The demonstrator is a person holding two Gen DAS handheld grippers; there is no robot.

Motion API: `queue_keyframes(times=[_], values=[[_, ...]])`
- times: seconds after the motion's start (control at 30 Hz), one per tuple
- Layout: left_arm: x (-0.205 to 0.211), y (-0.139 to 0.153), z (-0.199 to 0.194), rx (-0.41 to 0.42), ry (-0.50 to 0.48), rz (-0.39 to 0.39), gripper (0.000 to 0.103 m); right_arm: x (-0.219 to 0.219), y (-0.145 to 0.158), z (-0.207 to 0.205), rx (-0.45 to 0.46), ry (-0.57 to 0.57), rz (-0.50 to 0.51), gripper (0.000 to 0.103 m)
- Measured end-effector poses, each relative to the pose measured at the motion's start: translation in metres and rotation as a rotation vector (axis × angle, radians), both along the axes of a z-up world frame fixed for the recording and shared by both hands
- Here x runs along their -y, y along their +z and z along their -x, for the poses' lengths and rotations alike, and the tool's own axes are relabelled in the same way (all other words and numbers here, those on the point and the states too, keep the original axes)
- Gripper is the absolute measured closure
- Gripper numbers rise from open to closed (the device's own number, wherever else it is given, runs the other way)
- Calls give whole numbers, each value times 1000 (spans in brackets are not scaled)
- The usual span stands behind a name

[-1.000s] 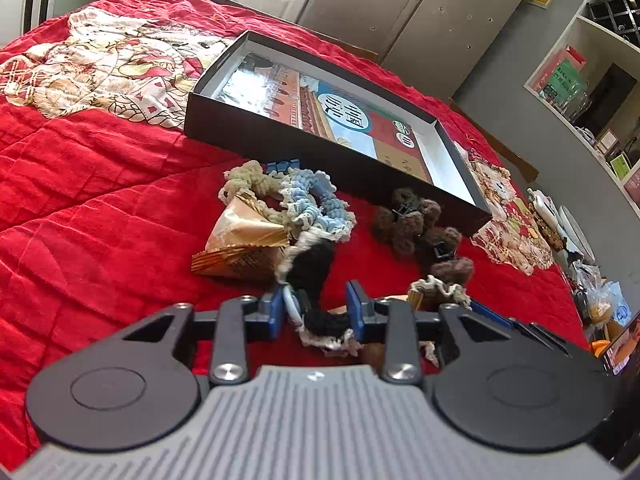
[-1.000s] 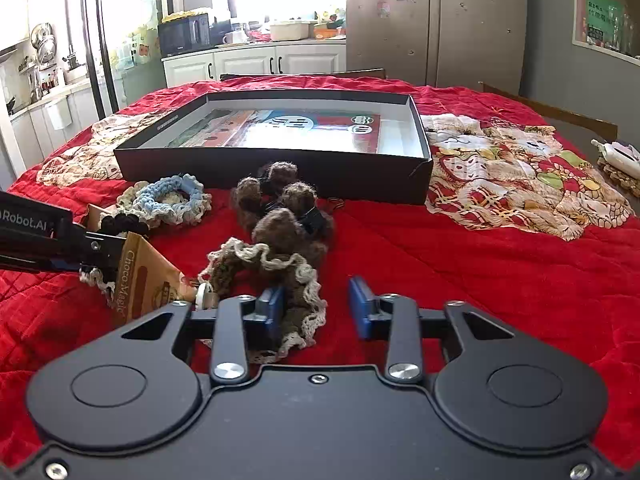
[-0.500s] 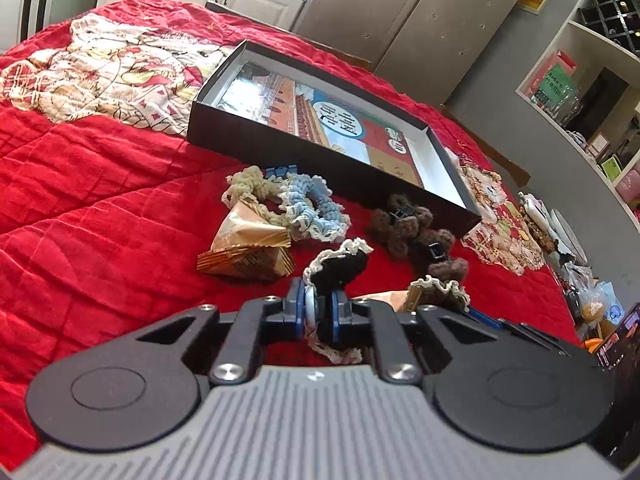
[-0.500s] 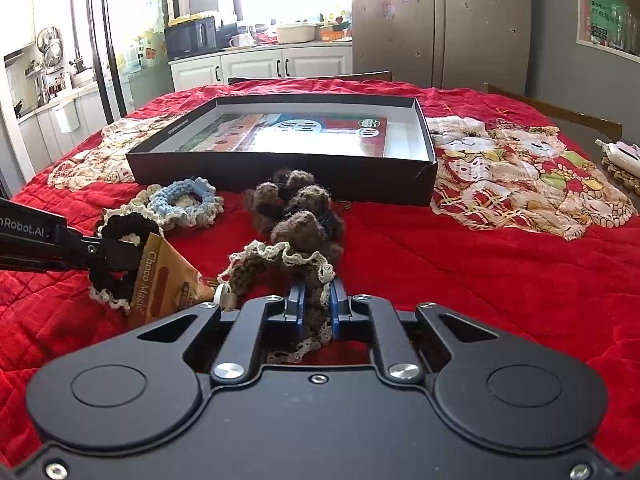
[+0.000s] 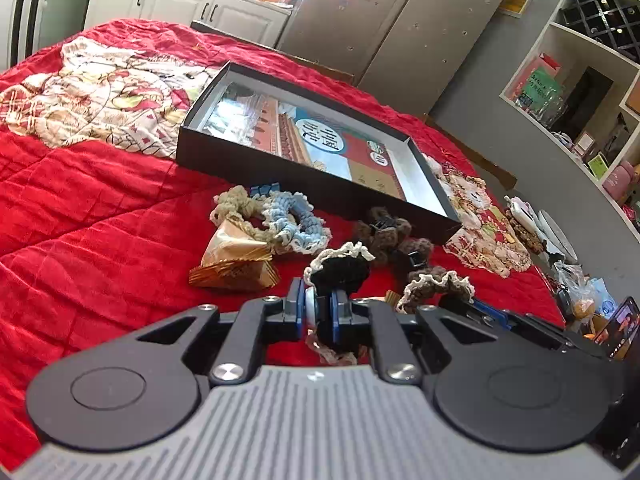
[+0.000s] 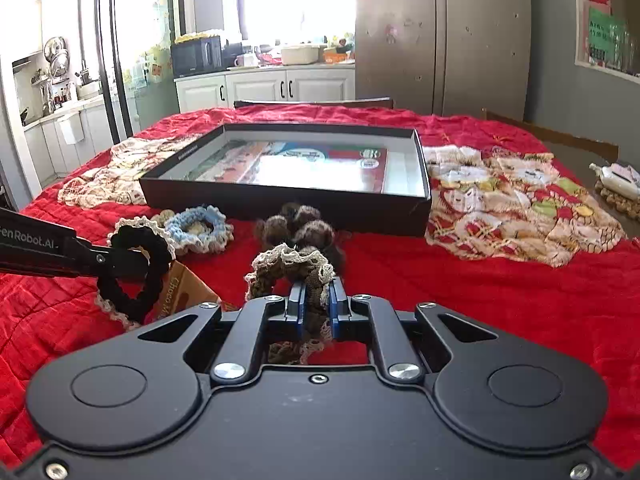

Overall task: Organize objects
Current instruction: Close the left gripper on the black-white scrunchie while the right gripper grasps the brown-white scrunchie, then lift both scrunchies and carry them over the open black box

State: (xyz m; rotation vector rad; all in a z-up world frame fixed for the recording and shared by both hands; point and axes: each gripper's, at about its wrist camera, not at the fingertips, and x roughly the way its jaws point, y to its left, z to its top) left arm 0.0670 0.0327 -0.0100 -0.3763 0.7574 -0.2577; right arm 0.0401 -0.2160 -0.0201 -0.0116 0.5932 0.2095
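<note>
Red quilted cloth [image 6: 460,280] is covering the whole table, with white kitchen cabinets [image 6: 280,84] and a steel refrigerator [image 6: 440,36] showing across the top of the right wrist view. At the middle of that frame a shallow black box [image 6: 288,200] is lying open on the cloth, a printed sheet on its floor. Just below the box a clump of brown fuzzy hair clips [image 6: 300,228] is resting, and to its left a blue crocheted scrunchie [image 6: 200,228] is lying flat. In the lower middle the right gripper [image 6: 316,312] is pinching an olive scrunchie with cream edging [image 6: 288,268], its jaws pressed onto the fabric. At the left edge of the same frame the left gripper [image 6: 132,264] is clamping a black scrunchie with cream edging [image 6: 136,272], which is hanging clear of the cloth. In the left wrist view a tan scrunchie [image 5: 236,208] is lying beside the blue one above a gold snack wrapper [image 5: 236,260], left of centre.
</note>
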Motion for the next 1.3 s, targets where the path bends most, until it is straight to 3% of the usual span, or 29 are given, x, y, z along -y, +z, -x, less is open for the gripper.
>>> queue_keyframes(times=[0.83,1.03,1.3], values=[[-2,18,-5,53,-11,5,87,-1,27,0,81,17,-13,92],[-8,28,-18,76,1,18,87,-5,36,-14,102,26,-15,92],[-10,53,-57,152,42,-19,87,-7,56,-59,130,10,-57,92]])
